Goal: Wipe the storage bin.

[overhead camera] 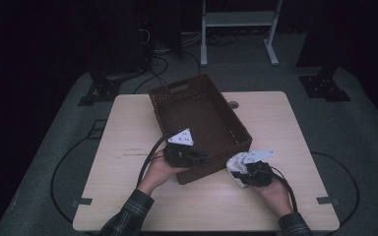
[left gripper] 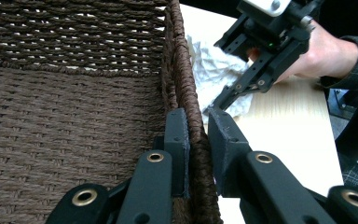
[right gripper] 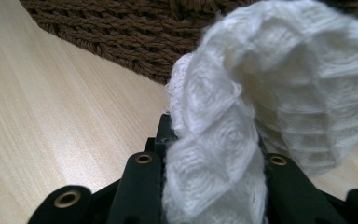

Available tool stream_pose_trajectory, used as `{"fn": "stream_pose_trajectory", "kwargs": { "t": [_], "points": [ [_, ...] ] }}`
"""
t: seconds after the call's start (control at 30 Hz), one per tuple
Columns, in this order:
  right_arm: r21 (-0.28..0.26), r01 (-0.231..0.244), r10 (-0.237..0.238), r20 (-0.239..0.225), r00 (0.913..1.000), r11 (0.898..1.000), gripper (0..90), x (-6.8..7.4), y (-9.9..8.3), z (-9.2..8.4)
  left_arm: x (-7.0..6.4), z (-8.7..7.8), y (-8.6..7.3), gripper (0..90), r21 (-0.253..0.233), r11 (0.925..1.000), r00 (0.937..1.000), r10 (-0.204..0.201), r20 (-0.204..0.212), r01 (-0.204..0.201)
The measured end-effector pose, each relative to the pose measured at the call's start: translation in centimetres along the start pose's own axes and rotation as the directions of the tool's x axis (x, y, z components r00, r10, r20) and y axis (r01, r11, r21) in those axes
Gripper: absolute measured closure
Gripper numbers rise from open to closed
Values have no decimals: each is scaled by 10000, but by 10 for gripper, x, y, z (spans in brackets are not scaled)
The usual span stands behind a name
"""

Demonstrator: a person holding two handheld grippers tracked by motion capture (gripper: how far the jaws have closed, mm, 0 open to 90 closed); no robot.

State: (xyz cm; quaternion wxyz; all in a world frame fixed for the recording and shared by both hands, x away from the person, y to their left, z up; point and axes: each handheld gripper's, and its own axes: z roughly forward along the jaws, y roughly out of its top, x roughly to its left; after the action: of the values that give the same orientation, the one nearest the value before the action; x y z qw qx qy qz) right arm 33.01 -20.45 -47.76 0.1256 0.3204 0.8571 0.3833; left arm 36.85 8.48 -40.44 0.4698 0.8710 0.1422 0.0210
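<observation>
Left gripper (left gripper: 198, 140) has its fingers clamped on the near rim of the wicker basket (overhead camera: 177, 98), right gripper (overhead camera: 243, 173) is pinching a wad of white cloth (right gripper: 261, 102) just outside the basket's corner, low over the bench (overhead camera: 275, 123). Biggest risk imo — the cloth's loose end snags the rough weave and pulls out of the pinch, or a bump drags the basket.

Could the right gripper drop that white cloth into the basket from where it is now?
Probably yes. The right gripper holds the white cloth just outside the basket, whose top is open. The left gripper clamps the near wall, to the side, leaving the way over it free.
</observation>
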Motion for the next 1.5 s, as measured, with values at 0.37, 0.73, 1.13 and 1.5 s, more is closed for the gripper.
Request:
{"fn": "stream_pose_trajectory", "kwargs": {
  "t": [0.37, 0.73, 1.13, 1.5],
  "points": [
    [-1873, 552, -538, 125, 9985, 9808, 696, 20, 20, -35, 1, 0, 0, 772, -3, 10000, 10000, 43, 6, -43],
    [-2533, 906, -926, 42, 9957, 9631, 696, 33, 33, -44, 0, 0, 0, 772, 11, 10000, 10000, 13, 10, -13],
    [-1627, 645, -725, -440, 9964, 9846, 698, 28, 27, -15, 0, 0, 0, 772, 11, 10000, 10000, 35, 7, -35],
    [-617, 703, -742, -635, 9952, 9956, 698, 25, 18, 4, 0, 0, 0, 772, 5, 10000, 10000, 4, 19, -4]
  ]
}}
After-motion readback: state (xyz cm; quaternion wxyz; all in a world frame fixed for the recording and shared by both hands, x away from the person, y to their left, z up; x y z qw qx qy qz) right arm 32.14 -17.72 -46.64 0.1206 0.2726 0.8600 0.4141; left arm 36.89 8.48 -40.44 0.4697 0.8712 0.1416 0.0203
